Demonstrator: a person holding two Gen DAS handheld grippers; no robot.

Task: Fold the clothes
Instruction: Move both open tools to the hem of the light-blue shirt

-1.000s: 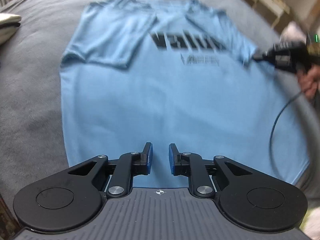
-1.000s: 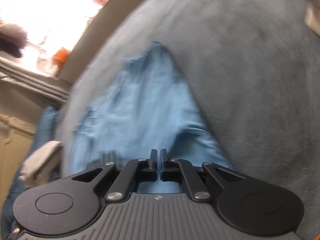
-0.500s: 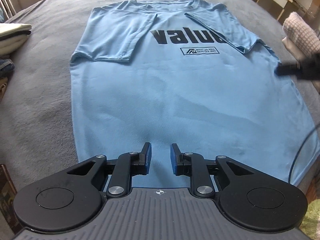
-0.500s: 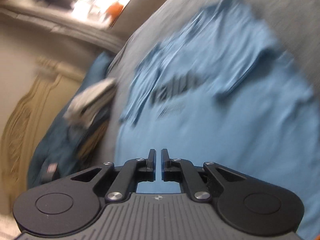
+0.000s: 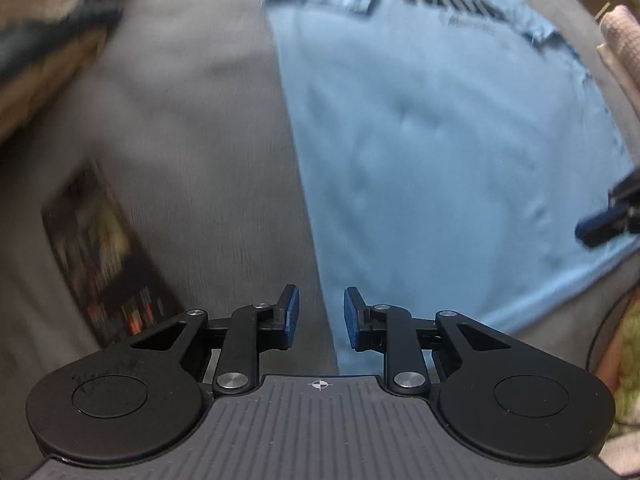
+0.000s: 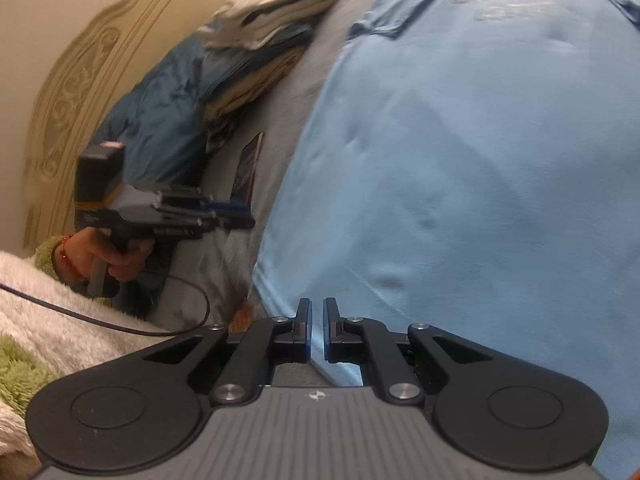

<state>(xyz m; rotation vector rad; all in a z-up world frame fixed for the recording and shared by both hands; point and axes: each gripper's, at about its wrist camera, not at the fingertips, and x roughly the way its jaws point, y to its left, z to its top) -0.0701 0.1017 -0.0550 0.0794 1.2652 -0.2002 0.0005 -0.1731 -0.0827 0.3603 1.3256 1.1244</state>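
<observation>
A light blue T-shirt [image 5: 420, 140] with black lettering lies flat on the grey bed cover [image 5: 192, 128], both sleeves folded inward. My left gripper [image 5: 318, 316] hovers open over the shirt's lower left edge, nothing between its blue pads. In the right wrist view the T-shirt [image 6: 460, 160] fills the frame, and my right gripper [image 6: 317, 330] hangs low over its hem, fingers a narrow gap apart and holding nothing. The right gripper [image 5: 608, 216] shows at the shirt's lower right side in the left wrist view. The left gripper [image 6: 224, 214] is held by a hand [image 6: 112, 256].
A dark book or tablet [image 5: 104, 256] lies on the cover left of the shirt. Folded clothes [image 6: 272, 12] are stacked by the carved headboard [image 6: 80, 80]. A fluffy blanket [image 6: 40, 320] and a black cable [image 6: 120, 324] lie at the bed's near edge. A knitted item [image 5: 620, 32] sits far right.
The right gripper let go of the right sleeve and swung down to the shirt's lower right side. The left gripper shifted left toward the lower left edge and opened wider.
</observation>
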